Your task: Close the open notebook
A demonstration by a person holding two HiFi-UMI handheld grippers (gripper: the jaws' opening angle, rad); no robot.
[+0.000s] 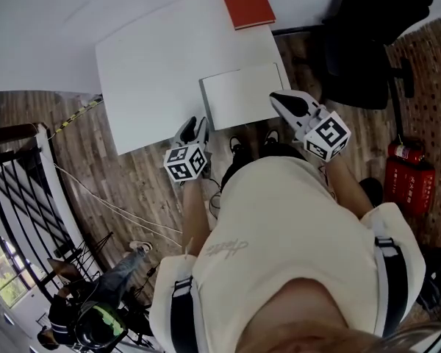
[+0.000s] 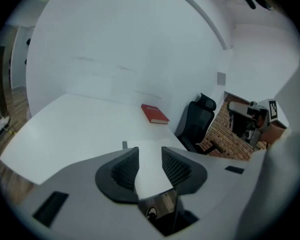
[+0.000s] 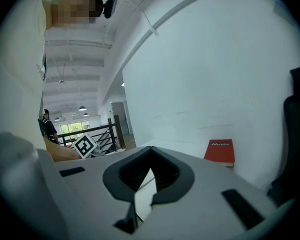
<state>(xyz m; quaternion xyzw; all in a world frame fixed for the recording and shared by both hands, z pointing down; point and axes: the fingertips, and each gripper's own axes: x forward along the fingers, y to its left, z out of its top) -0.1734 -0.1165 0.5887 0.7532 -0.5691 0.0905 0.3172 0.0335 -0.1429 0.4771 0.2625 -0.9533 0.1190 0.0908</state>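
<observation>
A white notebook [image 1: 239,94] lies flat at the near edge of the white table [image 1: 154,72], a plain white face up and no second leaf standing. My left gripper [image 1: 195,126] is just off the notebook's near left corner. Its jaws stand open [image 2: 150,156], with only the white notebook surface [image 2: 148,153] showing through the gap. My right gripper [image 1: 276,97] reaches over the notebook's near right part. In the right gripper view its fingertips meet, so that gripper [image 3: 151,156] is shut with nothing in it.
A red book [image 1: 246,2] [image 2: 154,114] [image 3: 220,153] lies at the table's far edge by the white wall. A black office chair [image 1: 367,43] [image 2: 195,124] stands to the right, red fire extinguishers [image 1: 408,175] beside it. A black stair railing [image 1: 15,197] is at the left.
</observation>
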